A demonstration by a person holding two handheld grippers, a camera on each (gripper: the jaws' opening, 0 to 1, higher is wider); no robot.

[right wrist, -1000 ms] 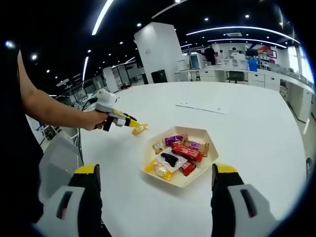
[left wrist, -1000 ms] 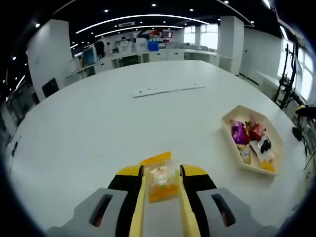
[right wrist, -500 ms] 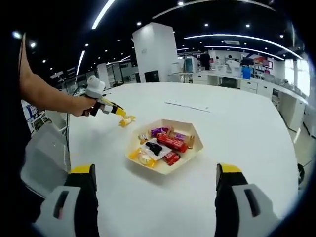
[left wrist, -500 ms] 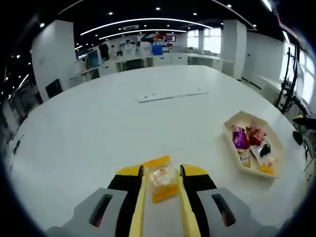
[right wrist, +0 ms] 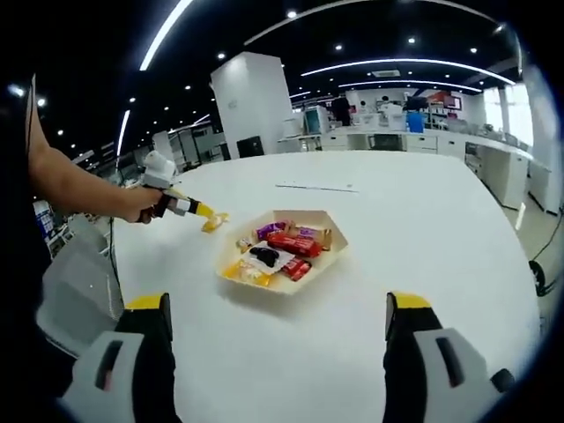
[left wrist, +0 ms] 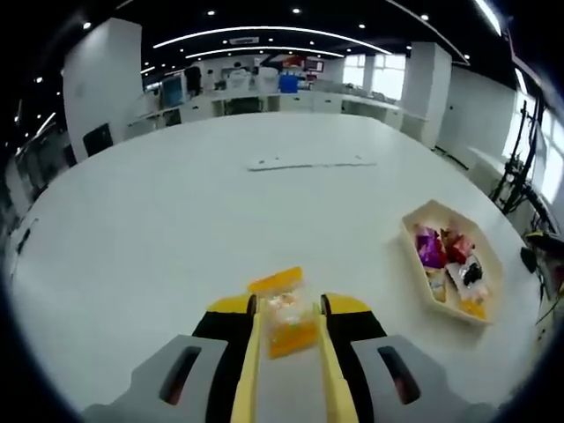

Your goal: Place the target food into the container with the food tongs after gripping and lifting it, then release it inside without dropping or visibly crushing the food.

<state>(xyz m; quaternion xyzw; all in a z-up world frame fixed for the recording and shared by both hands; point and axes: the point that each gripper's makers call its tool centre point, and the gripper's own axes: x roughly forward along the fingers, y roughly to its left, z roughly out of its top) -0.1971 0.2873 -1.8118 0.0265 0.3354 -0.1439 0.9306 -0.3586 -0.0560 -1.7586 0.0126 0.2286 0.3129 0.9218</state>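
Clamped in the yellow tongs of the left gripper [left wrist: 288, 317] at 6 o'clock of its view: an orange snack packet [left wrist: 287, 313], unchanged over the last second, with the hexagonal tray [left wrist: 493, 256] slightly nearer at 3 o'clock. Carry stage apparently, release not yet due. Wide open over the white table [right wrist: 423, 238]: right gripper [right wrist: 278, 366]; labels on the tray's snacks [right wrist: 278, 248] unreadable.

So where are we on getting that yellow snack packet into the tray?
Done: the left gripper has the yellow snack packet clamped between its jaws and lifted off the white table. In hand: the packet is in the air beside the hexagonal tray, which already holds several wrapped snacks. Left: carry it over the tray and release it inside. The right gripper is open and empty.
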